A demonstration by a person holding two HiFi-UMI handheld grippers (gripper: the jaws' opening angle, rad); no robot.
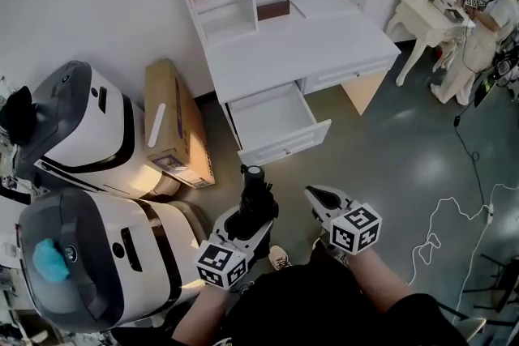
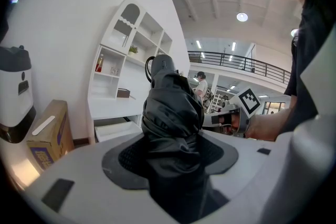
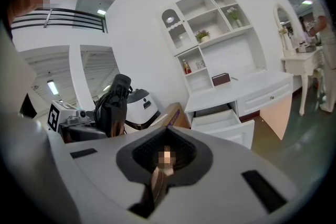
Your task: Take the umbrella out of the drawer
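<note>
The folded black umbrella (image 1: 256,198) stands clamped in the left gripper (image 2: 173,161), well apart from the open drawer (image 1: 285,144), while the right gripper (image 3: 163,159) seems closed on nothing, so the taking-out looks done and next it needs only a steady carry.

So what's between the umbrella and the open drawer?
Just bare floor. The head view shows the umbrella, clamped in the left gripper, held apart from the open drawer, with only grey floor between them.

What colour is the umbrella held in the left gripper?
The umbrella is black; the left gripper view shows it best.
</note>
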